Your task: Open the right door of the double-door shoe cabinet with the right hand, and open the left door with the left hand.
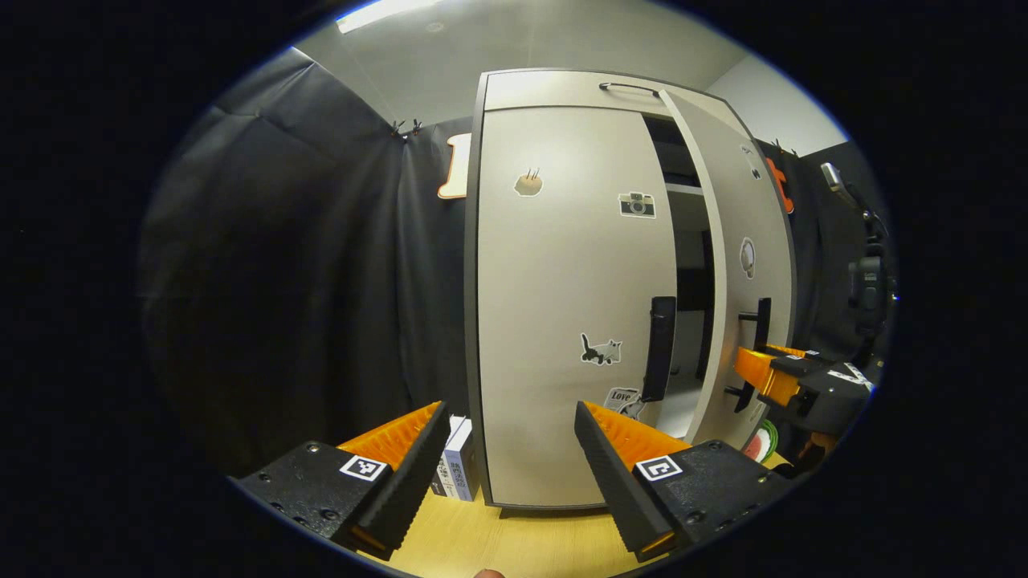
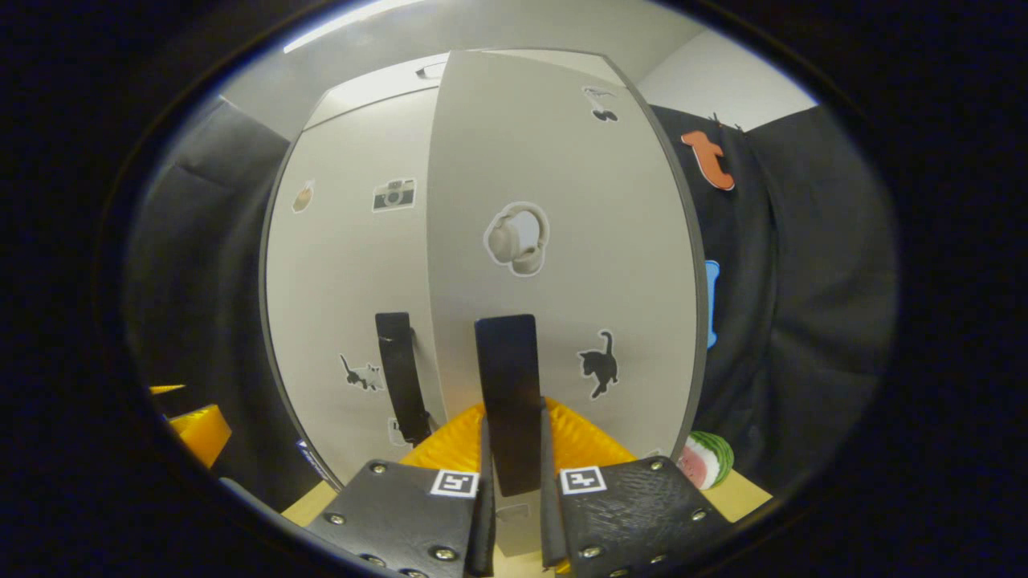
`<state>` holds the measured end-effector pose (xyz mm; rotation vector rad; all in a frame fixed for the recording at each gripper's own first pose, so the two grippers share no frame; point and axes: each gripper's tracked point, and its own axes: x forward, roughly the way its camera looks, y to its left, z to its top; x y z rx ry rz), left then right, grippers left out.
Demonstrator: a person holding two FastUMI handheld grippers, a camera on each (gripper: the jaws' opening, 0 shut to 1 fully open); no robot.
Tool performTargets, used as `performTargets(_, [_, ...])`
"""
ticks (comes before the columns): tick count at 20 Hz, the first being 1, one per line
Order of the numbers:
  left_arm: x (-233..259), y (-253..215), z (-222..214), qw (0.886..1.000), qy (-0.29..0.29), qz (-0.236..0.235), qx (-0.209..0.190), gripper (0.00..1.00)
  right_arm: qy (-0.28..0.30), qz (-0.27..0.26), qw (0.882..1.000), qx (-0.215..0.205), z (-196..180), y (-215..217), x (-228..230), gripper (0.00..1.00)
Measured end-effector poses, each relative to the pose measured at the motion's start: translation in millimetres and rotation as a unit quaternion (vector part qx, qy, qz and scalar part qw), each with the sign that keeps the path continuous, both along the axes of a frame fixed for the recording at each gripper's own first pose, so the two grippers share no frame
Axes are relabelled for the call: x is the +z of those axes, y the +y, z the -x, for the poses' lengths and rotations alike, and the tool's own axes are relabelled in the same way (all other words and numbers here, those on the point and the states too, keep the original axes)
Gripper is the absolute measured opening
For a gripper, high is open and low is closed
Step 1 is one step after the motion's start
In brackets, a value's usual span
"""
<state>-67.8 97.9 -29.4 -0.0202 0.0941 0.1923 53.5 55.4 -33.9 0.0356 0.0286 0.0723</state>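
A pale grey double-door shoe cabinet (image 1: 562, 88) stands on a wooden floor. Its left door (image 1: 562, 281) is closed flat, with a black bar handle (image 1: 660, 347) near its inner edge. Its right door (image 1: 743, 265) is swung partly outward, and dark shelves show in the gap. In the right gripper view the right door (image 2: 562, 201) faces me, and my right gripper (image 2: 512, 445) is shut on its black handle (image 2: 506, 385). My left gripper (image 1: 510, 437) hangs open in front of the left door, a short way from the handle. The right gripper (image 1: 775, 373) also appears at the right door's handle.
Black cloth walls stand close on both sides of the cabinet. A small box (image 1: 459, 470) leans at the cabinet's lower left corner. A watermelon-slice toy (image 2: 707, 459) lies on the wooden floor (image 1: 498, 542) by the lower right corner. A camera rig (image 1: 867, 281) stands at the far right.
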Motion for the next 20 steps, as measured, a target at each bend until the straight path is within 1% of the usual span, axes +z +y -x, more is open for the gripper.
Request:
performTargets(1, [-0.3,-2.2,0.5,1.0,0.001,0.001,-0.002,0.96,-0.001,-0.004,1.0,0.004,-0.8,-1.6,-0.3,0.23])
performTargets(2, [-1.0,-4.9,0.8,1.0,0.001,0.002,-0.005,0.96,0.0,-0.004,1.0,0.005,0.5,-2.4,0.7,0.19])
performTargets(11, [-8.3,-34.4,-3.2,0.999,0.007,-0.001,-0.042,0.97,-0.008,-0.005,1.0,-0.005,13.4,-15.6,0.9,0.19])
performTargets(16, [-6.6,-45.2,-8.0,0.998,0.001,0.01,-0.057,0.97,-0.012,0.0,1.0,-0.018,30.6,-37.1,3.1,0.19])
performTargets(20, [-12.7,-58.5,-12.3,0.997,0.004,0.022,-0.071,0.97,-0.014,0.005,0.999,-0.03,35.8,-47.6,3.0,0.18])
